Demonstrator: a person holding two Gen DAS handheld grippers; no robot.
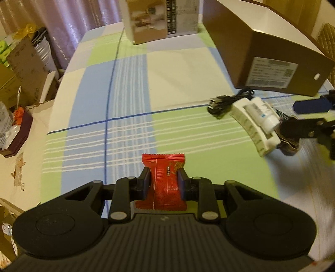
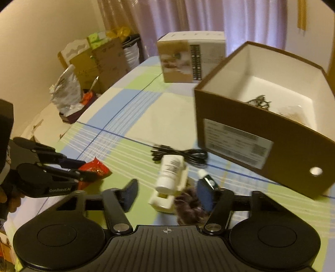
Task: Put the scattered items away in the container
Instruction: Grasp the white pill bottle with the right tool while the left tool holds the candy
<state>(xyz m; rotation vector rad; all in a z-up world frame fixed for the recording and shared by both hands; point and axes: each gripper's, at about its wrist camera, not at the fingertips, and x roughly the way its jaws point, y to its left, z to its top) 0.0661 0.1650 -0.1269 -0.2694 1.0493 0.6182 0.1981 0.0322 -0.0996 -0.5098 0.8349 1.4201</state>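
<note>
A checked tablecloth in green, blue and cream is covering the table, with curtains behind and stacked cardboard boxes crowding its left edge. A wide stretch of bare cloth is lying open between the left gripper and a printed carton at the far end. The left gripper is pinching a red snack packet between its pads, the packet standing out ahead of the fingers above the cloth. To the right, the open brown box is sitting near the table's far right side, a few small things already lying inside. Just in front of it a black cable, a white bottle on a white case and a dark scrunchie are clustered together. The right gripper is hanging with jaws spread wide around this cluster, holding nothing.
</note>
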